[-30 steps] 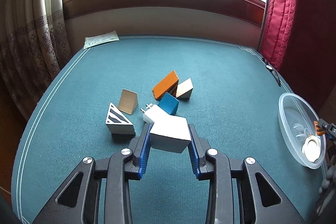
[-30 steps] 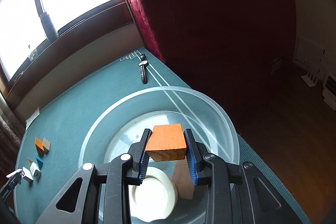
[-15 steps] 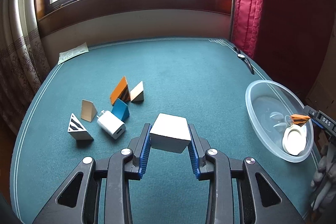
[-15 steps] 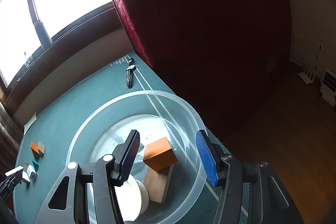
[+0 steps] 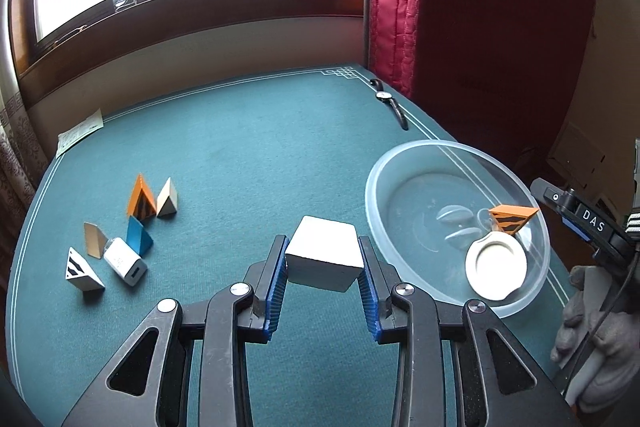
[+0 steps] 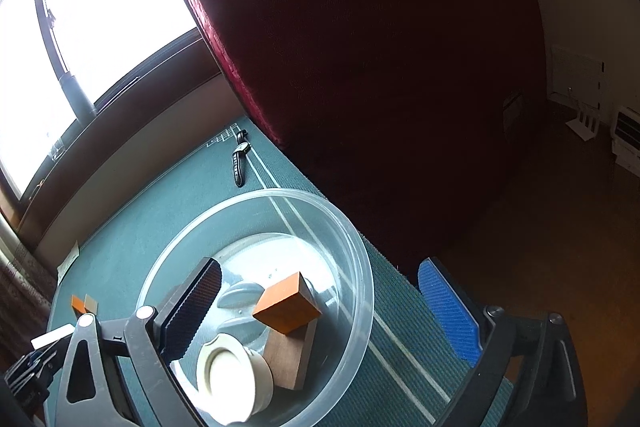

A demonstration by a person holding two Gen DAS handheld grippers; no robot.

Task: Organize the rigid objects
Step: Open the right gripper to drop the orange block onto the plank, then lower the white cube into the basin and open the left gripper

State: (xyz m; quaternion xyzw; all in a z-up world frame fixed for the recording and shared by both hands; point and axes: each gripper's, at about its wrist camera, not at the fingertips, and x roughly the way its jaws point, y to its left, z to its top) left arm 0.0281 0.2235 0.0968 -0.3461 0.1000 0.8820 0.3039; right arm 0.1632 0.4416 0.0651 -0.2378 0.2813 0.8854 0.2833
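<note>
My left gripper [image 5: 323,259] is shut on a white block [image 5: 324,253] and holds it above the green table, just left of the clear plastic bowl [image 5: 400,163]. The bowl holds an orange wedge [image 5: 512,217] and a cream round lid [image 5: 496,269]. In the right wrist view the bowl [image 6: 360,247] holds the orange wedge [image 6: 286,303], a brown block [image 6: 288,359] and the lid [image 6: 232,379]. My right gripper [image 6: 320,311] is open wide over the bowl's right side and holds nothing.
Several small blocks lie at the table's left: an orange striped wedge [image 5: 141,197], a tan wedge [image 5: 168,197], a blue wedge [image 5: 138,235], a white charger [image 5: 124,261], a striped white wedge [image 5: 80,269]. A wristwatch [image 5: 392,103] lies at the far right corner.
My right gripper opened and let the orange wedge drop into the bowl, then drew back. My left gripper carried the white block right, toward the bowl.
</note>
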